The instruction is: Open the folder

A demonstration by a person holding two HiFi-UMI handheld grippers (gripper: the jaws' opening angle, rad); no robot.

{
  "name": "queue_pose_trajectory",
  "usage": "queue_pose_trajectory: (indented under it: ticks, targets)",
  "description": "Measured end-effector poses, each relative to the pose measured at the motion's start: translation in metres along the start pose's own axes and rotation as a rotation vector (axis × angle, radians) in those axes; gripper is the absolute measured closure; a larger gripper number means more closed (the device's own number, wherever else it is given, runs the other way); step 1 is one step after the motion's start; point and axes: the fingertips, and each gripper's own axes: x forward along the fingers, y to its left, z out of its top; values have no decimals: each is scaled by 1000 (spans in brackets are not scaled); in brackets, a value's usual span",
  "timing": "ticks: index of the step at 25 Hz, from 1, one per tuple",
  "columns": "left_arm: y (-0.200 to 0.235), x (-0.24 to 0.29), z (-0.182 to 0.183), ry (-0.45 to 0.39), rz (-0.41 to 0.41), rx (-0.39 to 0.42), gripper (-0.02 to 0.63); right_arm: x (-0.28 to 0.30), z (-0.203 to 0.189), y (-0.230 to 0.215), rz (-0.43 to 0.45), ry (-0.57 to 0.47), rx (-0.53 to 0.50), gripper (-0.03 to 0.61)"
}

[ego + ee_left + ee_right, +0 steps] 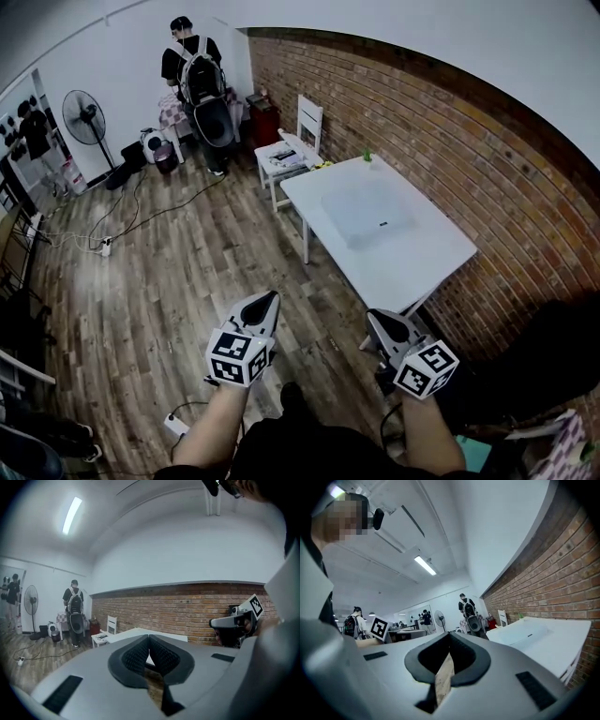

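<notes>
While both pairs of jaws are pressed shut with nothing between them, the left gripper [265, 302] and the right gripper [375, 319] hang side by side over the wooden floor [169, 281], well short of the bench [441, 258]. Neither touches anything.

The folder [366, 214] lies flat near the middle of that white bench and looks unopened. It is pale and translucent, and hard to tell from the top under it. A brick wall [441, 141] runs along the far side and a white chair [292, 150] stands at the far end.

The likely trouble is the folder's thinness. Shut jaws could only shove it, so it would probably skate across the smooth top towards the wall or off an edge. If the jaws part too late or come in too steeply, they may miss the cover's edge or pinch both covers together. With nothing pinning the lower cover, the whole folder would lift instead of opening.
</notes>
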Motion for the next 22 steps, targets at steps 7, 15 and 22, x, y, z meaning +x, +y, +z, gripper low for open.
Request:
queue_pose_trajectory:
  ticks: [7,15,22]
  targets:
    - [68,59,11,4,-66,12,595,85,9,-36,-71,46,-3,557]
    - [135,90,9,13,-57,-23,595,152,10,-45,-69,100,-14,554]
    - [138,122,-3,47,-102,-28,595,189,14,-67,-60,109,0,552]
